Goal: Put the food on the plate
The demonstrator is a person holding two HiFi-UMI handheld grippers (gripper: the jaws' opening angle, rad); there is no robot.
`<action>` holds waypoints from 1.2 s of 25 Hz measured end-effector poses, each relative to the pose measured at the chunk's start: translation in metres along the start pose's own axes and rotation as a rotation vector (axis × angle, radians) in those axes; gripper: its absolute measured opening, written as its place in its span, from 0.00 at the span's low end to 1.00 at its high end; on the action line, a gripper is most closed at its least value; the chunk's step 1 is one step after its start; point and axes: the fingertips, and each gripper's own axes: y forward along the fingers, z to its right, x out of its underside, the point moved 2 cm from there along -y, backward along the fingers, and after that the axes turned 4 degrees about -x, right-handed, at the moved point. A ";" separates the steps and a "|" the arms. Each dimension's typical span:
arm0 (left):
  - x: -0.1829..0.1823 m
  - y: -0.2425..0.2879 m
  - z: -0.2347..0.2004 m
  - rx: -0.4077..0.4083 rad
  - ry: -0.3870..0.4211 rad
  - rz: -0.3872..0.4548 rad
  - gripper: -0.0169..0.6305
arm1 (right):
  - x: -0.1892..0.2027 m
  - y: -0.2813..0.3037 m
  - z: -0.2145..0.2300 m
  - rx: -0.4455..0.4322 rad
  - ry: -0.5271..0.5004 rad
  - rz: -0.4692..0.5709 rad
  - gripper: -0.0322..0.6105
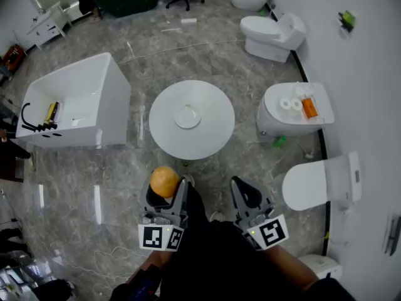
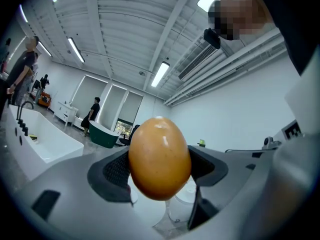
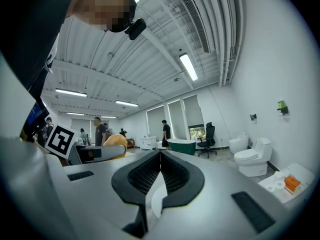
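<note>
**Food in the grip, plate not yet reached**

At the far left of the head view stands a white bathtub (image 1: 94, 80), which has no part in the job. Just right of it and nearer the person, the left gripper (image 1: 166, 195) is closed on the food (image 1: 165, 181), a smooth, egg-shaped, orange-brown piece. In the left gripper view the two dark pads press on its flanks, and it stands out above and below them. It is held in the air over the grey floor, short of the table.

Ahead of both grippers is the round white table (image 1: 210, 140). The small plate (image 1: 188, 116) sits at its middle and looks bare.

To the right, the right gripper (image 1: 245, 197) has its jaws brought together with nothing between them, and it is held beside the left one. Beyond it, toilets (image 1: 294, 108) line the wall.

As I judge it, the pick-up is done and the carry is under way. What is left is to bring the food over the table, lower it onto the plate and let go. Being rounded, it may roll once it is released.
</note>
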 end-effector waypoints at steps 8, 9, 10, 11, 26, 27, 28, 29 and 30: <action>-0.024 0.057 -0.057 -0.039 0.021 0.035 0.55 | -0.022 0.097 0.003 -0.099 -0.083 0.003 0.06; -0.026 0.063 -0.064 -0.043 0.015 0.037 0.55 | -0.025 0.107 0.003 -0.096 -0.109 0.008 0.06; -0.027 0.069 -0.071 -0.047 0.007 0.036 0.55 | -0.028 0.117 0.004 -0.089 -0.131 0.012 0.06; -0.028 0.074 -0.078 -0.051 -0.001 0.034 0.55 | -0.031 0.125 0.005 -0.082 -0.142 0.015 0.06; -0.028 0.146 -0.127 0.007 -0.041 -0.017 0.55 | -0.027 0.220 0.029 -0.031 -0.066 0.013 0.06; -0.027 0.150 -0.128 0.016 -0.041 -0.020 0.55 | -0.025 0.225 0.031 -0.023 -0.055 0.013 0.06; -0.026 0.154 -0.128 0.027 -0.043 -0.023 0.55 | -0.024 0.229 0.032 -0.018 -0.050 0.011 0.06; -0.025 0.158 -0.129 0.038 -0.043 -0.028 0.55 | -0.024 0.235 0.032 -0.017 -0.050 0.008 0.06; -0.026 0.163 -0.130 0.049 -0.041 -0.033 0.55 | -0.024 0.240 0.032 -0.018 -0.050 0.007 0.06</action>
